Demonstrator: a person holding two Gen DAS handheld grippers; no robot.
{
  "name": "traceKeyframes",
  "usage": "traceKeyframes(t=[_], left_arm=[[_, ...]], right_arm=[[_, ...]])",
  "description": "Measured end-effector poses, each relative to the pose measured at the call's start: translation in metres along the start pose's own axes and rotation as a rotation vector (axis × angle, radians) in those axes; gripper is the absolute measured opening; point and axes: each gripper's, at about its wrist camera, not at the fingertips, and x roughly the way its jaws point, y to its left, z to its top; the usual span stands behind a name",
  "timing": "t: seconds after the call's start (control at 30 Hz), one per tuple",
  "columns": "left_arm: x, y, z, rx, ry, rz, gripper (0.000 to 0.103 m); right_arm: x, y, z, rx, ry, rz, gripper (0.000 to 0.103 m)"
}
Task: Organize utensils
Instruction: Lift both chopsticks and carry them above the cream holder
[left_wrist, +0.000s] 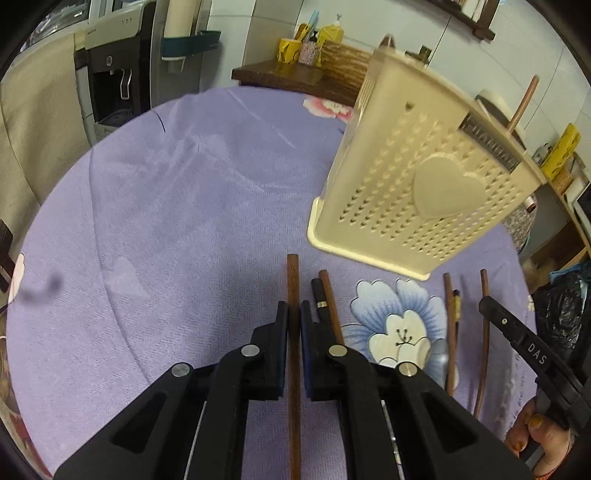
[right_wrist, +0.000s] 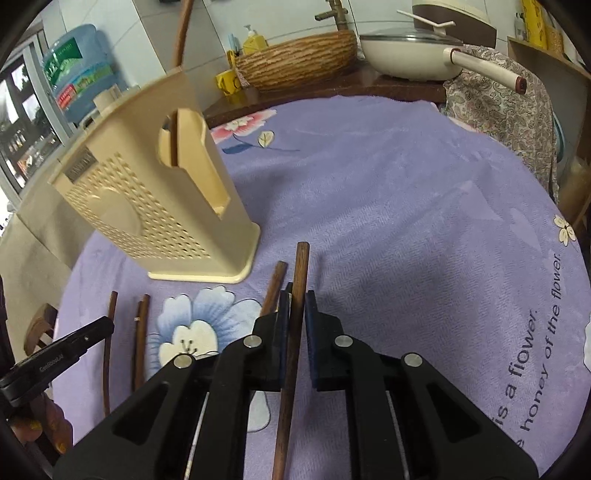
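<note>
A cream perforated utensil holder (left_wrist: 417, 184) with a heart stands on the purple cloth, with one brown chopstick (left_wrist: 522, 101) sticking out of its top; it also shows in the right wrist view (right_wrist: 155, 206). My left gripper (left_wrist: 294, 314) is shut on a brown wooden chopstick (left_wrist: 293, 280), in front of the holder. My right gripper (right_wrist: 295, 306) is shut on another brown chopstick (right_wrist: 300, 269), right of the holder. Several more chopsticks (left_wrist: 484, 332) and a dark one (left_wrist: 318, 295) lie on the cloth; they also show in the right wrist view (right_wrist: 142, 339).
A purple flowered tablecloth (left_wrist: 166, 221) covers the round table. A woven basket (right_wrist: 295, 61), a white pan (right_wrist: 417, 55), yellow mugs (left_wrist: 288, 50) and a water dispenser (left_wrist: 110, 66) stand behind. The other gripper shows at the frame edges (left_wrist: 517, 339) (right_wrist: 55, 354).
</note>
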Motion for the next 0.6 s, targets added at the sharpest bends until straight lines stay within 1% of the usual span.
traceKeyframes(t=[0.27,0.4,0.6], left_arm=[[-0.064,-0.002,0.007,0.032,-0.135,-0.076,0.007],[-0.098,-0.006,0.009,0.07,-0.202,-0.099,0.007],[-0.133,-0.011,0.01,0.13,-0.264,-0.113,0.007]], right_arm=[[-0.073,0.008,0.008,-0.076,-0.139,0.098,0.008],[-0.112,0.011,0.011,-0.128,-0.201,0.139,0.008],[-0.159,0.014,0.012,-0.205,-0.269,0.171,0.008]])
